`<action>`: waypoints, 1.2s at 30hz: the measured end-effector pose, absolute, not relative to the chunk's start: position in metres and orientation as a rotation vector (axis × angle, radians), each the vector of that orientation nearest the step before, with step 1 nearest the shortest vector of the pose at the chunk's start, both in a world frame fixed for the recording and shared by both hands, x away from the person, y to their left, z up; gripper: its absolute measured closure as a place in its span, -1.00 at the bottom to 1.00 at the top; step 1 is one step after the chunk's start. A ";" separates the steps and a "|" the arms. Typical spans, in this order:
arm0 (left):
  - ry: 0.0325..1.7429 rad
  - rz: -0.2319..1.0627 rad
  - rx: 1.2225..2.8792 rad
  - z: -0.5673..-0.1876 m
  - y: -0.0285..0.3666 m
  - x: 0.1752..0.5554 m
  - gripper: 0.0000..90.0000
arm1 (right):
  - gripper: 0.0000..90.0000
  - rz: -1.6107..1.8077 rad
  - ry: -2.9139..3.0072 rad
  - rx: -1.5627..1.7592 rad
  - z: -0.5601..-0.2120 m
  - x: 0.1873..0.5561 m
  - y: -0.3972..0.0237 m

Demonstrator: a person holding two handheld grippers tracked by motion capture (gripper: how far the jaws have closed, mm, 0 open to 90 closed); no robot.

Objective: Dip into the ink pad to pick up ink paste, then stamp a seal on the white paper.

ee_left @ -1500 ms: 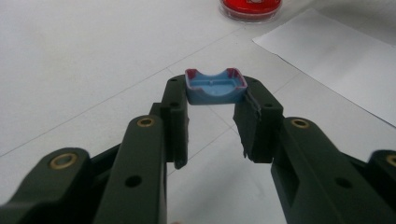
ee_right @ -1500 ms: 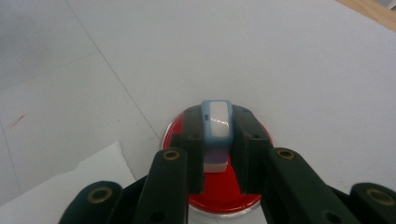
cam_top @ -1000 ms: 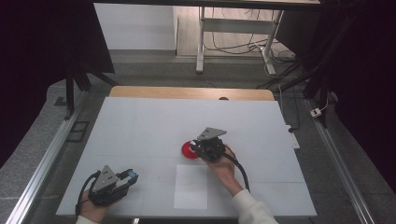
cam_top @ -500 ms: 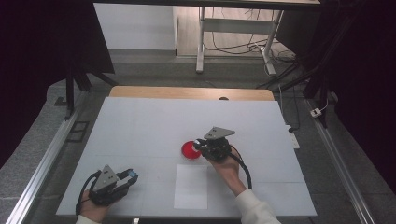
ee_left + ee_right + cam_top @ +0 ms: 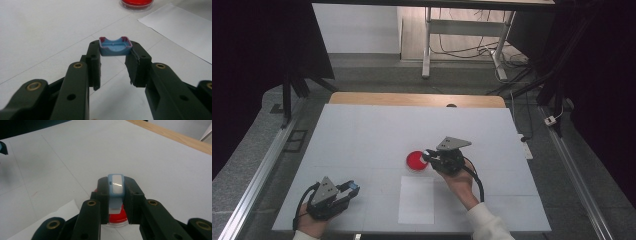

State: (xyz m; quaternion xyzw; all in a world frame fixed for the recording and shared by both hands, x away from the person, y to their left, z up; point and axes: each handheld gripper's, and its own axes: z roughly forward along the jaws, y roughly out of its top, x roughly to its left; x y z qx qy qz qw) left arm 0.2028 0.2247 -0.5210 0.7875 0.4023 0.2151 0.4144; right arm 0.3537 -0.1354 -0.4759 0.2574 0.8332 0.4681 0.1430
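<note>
Right tongs (image 5: 117, 202) pinching my pale blue stamp (image 5: 116, 188) just above the red ink pad (image 5: 416, 160); left tongs (image 5: 115, 62) pinching its blue cap (image 5: 115, 46) near the desk (image 5: 362, 130) corner; loosened grip risks smearing paper (image 5: 417, 200)

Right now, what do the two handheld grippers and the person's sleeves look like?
Both are black. The left gripper and right gripper each carry a grey three-cornered plate on top and trail a black cable looping back by the hand. In the gripper views the jaws are matt black links with brass-coloured pivot pins and flat pads. A white sleeve covers the right forearm.
</note>
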 end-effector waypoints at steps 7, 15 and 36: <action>1.005 0.540 1.982 -0.521 0.224 0.203 0.46 | 0.68 1.364 2.404 0.745 -0.471 0.344 -0.146; 1.004 0.540 1.983 -0.521 0.224 0.203 0.46 | 0.68 1.395 2.391 0.747 -0.465 0.334 -0.156; 1.002 0.542 1.986 -0.521 0.225 0.204 0.46 | 0.68 1.444 2.412 0.684 -0.461 0.318 -0.160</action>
